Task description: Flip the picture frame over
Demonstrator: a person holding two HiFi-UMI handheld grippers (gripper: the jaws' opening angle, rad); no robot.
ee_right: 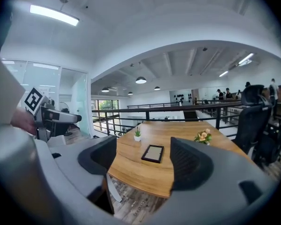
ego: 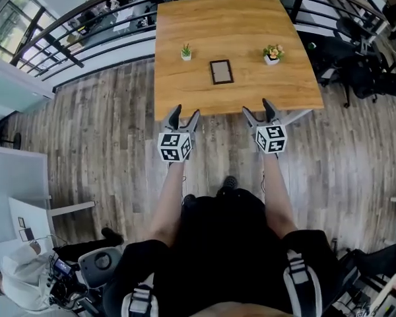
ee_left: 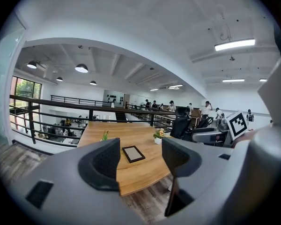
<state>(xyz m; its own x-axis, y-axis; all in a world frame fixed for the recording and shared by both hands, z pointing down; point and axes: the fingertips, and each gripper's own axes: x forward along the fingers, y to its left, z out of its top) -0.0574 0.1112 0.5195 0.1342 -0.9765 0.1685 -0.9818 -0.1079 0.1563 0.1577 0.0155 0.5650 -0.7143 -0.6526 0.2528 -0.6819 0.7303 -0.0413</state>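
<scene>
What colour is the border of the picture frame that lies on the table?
The picture frame has a dark, nearly black border around a grey-brown middle; it shows best in the right gripper view.

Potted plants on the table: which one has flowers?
The right pot, right of the picture frame in the head view: pale orange blooms. The left pot has only green leaves.

The picture frame (ego: 221, 71) is lying flat mid-table (ego: 237, 18), sitting between the small plant (ego: 186, 52) on its left and the flower pot (ego: 272, 54) on its right. The left gripper (ego: 185, 112) and right gripper (ego: 257, 108) are hanging side by side just short of the table's near edge, above the floor (ego: 105, 131).
</scene>
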